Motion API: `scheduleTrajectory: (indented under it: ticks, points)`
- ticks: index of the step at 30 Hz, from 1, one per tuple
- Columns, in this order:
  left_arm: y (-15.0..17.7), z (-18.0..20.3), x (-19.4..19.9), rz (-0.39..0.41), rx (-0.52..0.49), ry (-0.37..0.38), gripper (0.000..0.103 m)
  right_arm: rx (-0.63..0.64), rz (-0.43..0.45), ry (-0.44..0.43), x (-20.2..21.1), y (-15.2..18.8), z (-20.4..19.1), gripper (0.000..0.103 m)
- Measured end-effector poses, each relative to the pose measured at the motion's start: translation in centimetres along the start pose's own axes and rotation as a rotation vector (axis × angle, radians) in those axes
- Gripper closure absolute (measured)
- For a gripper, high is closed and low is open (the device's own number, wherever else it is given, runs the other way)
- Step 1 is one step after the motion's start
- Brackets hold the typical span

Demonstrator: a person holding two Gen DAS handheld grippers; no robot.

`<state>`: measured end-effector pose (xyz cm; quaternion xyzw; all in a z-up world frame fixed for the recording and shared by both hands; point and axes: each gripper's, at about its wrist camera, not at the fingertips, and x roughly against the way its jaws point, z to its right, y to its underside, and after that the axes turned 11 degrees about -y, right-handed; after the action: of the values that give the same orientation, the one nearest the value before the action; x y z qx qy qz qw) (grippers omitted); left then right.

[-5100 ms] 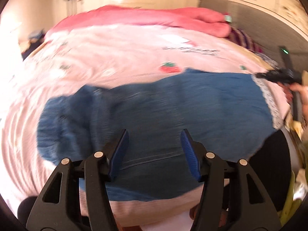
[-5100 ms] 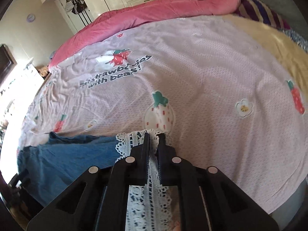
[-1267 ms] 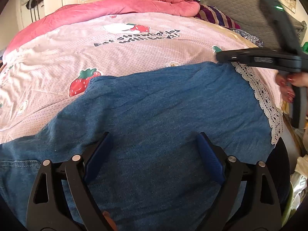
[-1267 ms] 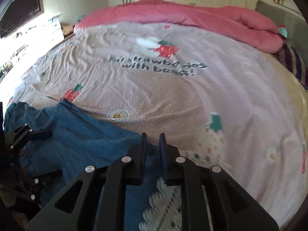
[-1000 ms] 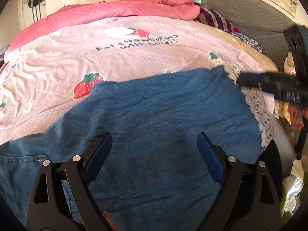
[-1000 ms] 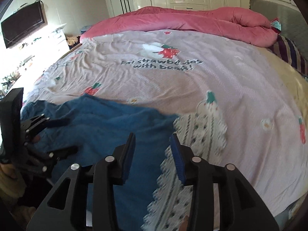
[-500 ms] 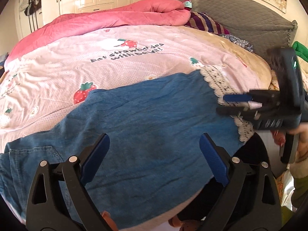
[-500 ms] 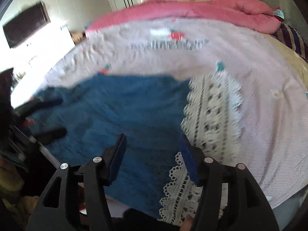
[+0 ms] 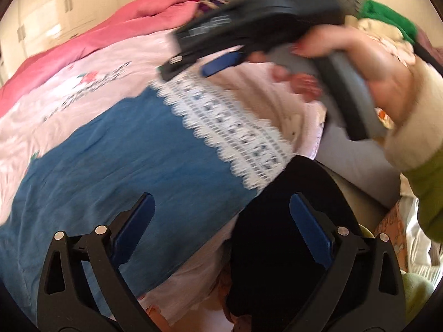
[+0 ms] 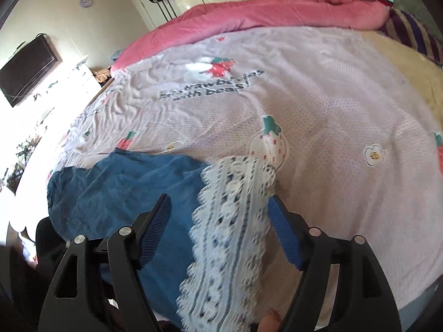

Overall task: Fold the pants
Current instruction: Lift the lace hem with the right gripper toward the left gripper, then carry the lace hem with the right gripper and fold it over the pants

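Blue denim pants (image 9: 124, 160) with a white lace hem (image 9: 235, 127) lie flat on the pink strawberry sheet (image 10: 332, 96). My left gripper (image 9: 221, 204) hovers over the near edge of the pants by the hem. Its jaws are opening wide and nothing is pressed between them. My right gripper (image 10: 218, 202) hangs just above the lace hem (image 10: 229, 207), jaws opening. The lace lies under the gap, untouched by the pads. In the left wrist view the right gripper (image 9: 188, 69) shows blurred above the hem's far end, held by a hand (image 9: 373, 63).
A rolled pink quilt (image 10: 277, 8) and a striped pillow (image 10: 415, 30) lie at the far side of the bed. A TV (image 10: 27, 69) hangs on the left wall. The person's dark clothing (image 9: 277, 243) is against the bed's near edge.
My right gripper went from shut on the lace hem to open, and the hem now lies on the bed. My left gripper swung right along the pants to the hem end and opened a little wider.
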<state>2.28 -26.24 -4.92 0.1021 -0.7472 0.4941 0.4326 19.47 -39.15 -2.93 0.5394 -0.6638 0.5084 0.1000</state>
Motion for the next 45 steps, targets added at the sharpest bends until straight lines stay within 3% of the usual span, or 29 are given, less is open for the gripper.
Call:
scheduleTrajectory:
  ticks: [5,7,14,17,23,25,27,29,35,38,41,43,45]
  points:
    - [-1.0,1.9,-0.8,0.021,-0.046,0.010,0.011,-0.017,-0.034,-0.015,-1.7,-0.5,1.0,0.033]
    - [-1.3,2.4,-1.4,0.025,-0.062,0.003,0.012,-0.007,-0.055,-0.017,-2.3,-0.4,0.7,0.039]
    - [-1.5,1.8,-3.1,0.001,-0.045,0.013,0.028,0.091,-0.051,-0.033,-2.0,-0.4,-1.0,0.045]
    - [-1.5,1.8,-3.3,-0.005,-0.038,0.031,0.031,0.054,-0.098,0.001,-3.4,-0.5,0.0,0.043]
    - [-1.6,3.1,-2.8,0.022,-0.090,0.054,0.036,-0.028,-0.075,-0.079,-3.2,-0.6,1.8,0.041]
    - [-1.6,3.9,-3.1,0.028,-0.120,0.042,0.038,-0.014,-0.090,-0.070,-3.4,-0.4,1.4,0.048]
    - [-1.7,4.3,-3.8,0.024,-0.138,0.029,0.042,-0.017,-0.108,-0.081,-3.2,-0.5,1.0,0.072]
    - [-1.8,4.2,-4.4,0.015,-0.128,0.022,0.044,-0.011,-0.101,-0.116,-2.7,-0.7,0.4,0.078]
    - [-1.8,3.4,-5.0,0.027,-0.089,0.006,0.053,0.032,-0.094,-0.133,-2.3,-1.9,-1.8,0.078]
    - [-2.0,3.6,-4.7,0.034,-0.066,0.004,0.052,0.047,-0.122,-0.115,-3.1,-2.1,-2.3,0.078]
    - [-2.2,4.0,-4.7,0.033,-0.057,0.019,0.042,0.034,-0.146,-0.087,-3.8,-2.2,-1.7,0.078]
    - [-2.2,4.8,-5.0,0.037,-0.079,-0.009,0.041,0.024,-0.151,-0.045,-3.9,-2.3,-0.9,0.078]
    - [-2.3,5.6,-5.2,0.041,-0.100,-0.042,0.039,-0.013,-0.142,-0.057,-3.8,-2.3,0.2,0.078]
